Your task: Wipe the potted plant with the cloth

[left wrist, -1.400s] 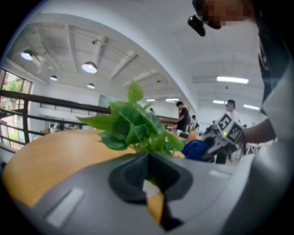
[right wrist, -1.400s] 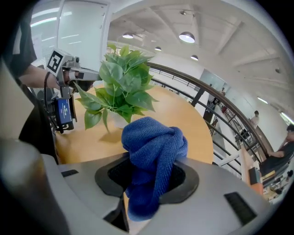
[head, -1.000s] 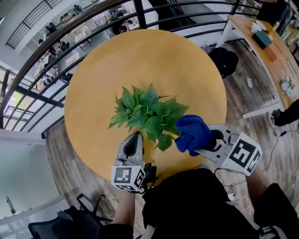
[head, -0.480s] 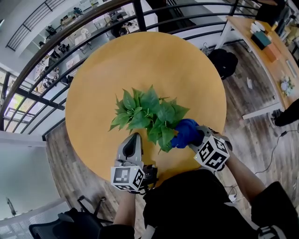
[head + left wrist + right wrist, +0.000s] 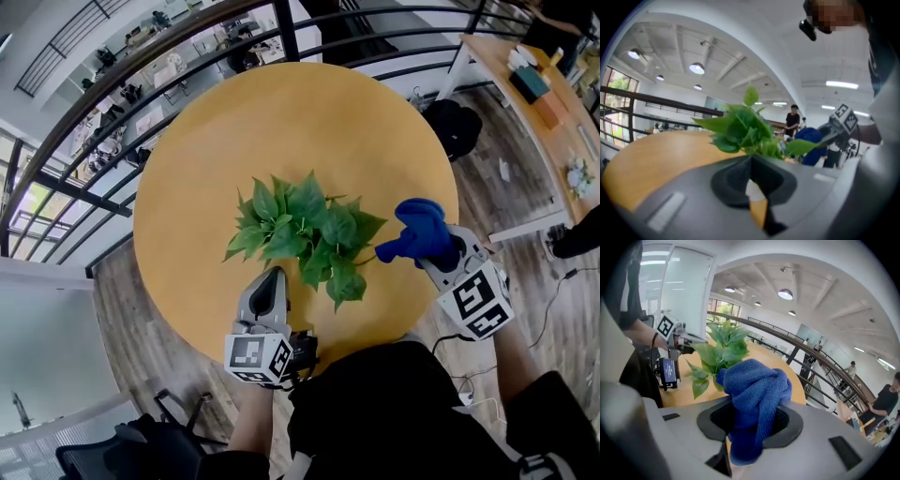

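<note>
The potted plant [image 5: 305, 234] is a low, bushy clump of bright green, pointed leaves, with one leaf hanging out toward your side. It stands on the round wooden table [image 5: 281, 122], a little nearer to you than the table's middle. The cloth [image 5: 417, 232] is deep blue and knitted. It is bunched into a knot that sticks up out of your right gripper [image 5: 427, 246] over the table's right-hand edge, just clear of the outermost leaves.

From your head view the foliage covers the pot completely, so you cannot see its shape or colour there. The lower tail of the cloth disappears into the gripper's throat. In the left gripper view a pale sliver shows below the leaves, too blurred to name.

Your right gripper is clamped on the cloth and tilts down toward the table from its right edge. Its marker cube hangs out past the rim. Your left gripper [image 5: 269, 281] has its jaws pressed together. It lies nearly level above the table's near edge, with its tip aimed at the base of the leaves. Whether that tip touches anything under them cannot be made out.
</note>
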Tool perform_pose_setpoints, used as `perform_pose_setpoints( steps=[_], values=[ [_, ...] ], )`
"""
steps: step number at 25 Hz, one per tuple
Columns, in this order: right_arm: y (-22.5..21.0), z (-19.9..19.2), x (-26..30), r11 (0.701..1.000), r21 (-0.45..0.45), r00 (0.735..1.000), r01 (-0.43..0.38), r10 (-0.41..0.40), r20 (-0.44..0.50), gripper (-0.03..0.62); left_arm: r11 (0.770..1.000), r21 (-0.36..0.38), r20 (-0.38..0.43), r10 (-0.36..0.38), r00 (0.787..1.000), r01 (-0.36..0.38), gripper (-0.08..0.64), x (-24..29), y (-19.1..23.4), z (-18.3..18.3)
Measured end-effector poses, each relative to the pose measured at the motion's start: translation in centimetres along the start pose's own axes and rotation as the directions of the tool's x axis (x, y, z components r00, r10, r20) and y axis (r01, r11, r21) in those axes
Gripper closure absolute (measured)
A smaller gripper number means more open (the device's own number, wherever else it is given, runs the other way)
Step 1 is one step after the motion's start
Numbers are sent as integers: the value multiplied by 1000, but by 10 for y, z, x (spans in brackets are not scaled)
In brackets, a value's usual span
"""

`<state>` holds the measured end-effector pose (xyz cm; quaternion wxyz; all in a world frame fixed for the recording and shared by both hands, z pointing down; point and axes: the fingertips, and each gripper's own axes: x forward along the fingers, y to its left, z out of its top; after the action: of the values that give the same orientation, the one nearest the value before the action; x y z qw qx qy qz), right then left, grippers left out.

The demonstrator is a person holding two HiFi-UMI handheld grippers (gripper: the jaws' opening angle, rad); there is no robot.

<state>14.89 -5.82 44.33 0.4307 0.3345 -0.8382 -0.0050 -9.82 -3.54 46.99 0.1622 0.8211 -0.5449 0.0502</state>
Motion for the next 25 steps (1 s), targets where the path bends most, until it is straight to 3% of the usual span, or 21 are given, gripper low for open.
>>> perform_pose_setpoints(
  steps=[4,7,11,14,17,19,23,25],
  values=[
    [15,39,-28,995,-44,992,-91,94,84,440,1000,-2,-2,6,1000,-6,557,0,1,-1],
    [54,49,-39,962,-64,961,-265,269,66,440,1000,-1,1,6,1000,-6,557,0,0,1],
    [138,41,-33,819,-66,819,-570,573,23,440,1000,-1,0,9,1000,-9,557,-1,-2,1],
    [181,29,-22,720,-68,723,-691,690,-37,440,1000,3,4,7,1000,-8,557,-1,-4,3],
    [217,16,-19,601,-69,605,-796,785,-131,440,1000,4,5,8,1000,-8,557,-2,-4,4],
    [232,7,-15,547,-81,552,-833,812,-189,440,1000,6,4,9,1000,-10,557,-3,-3,4],
    [240,-2,-12,502,-96,509,-859,825,-246,440,1000,9,6,10,1000,-10,557,-4,-3,5],
    [234,0,-6,533,-94,539,-841,811,-226,440,1000,9,9,12,1000,-13,557,-5,-2,5]
  ],
)
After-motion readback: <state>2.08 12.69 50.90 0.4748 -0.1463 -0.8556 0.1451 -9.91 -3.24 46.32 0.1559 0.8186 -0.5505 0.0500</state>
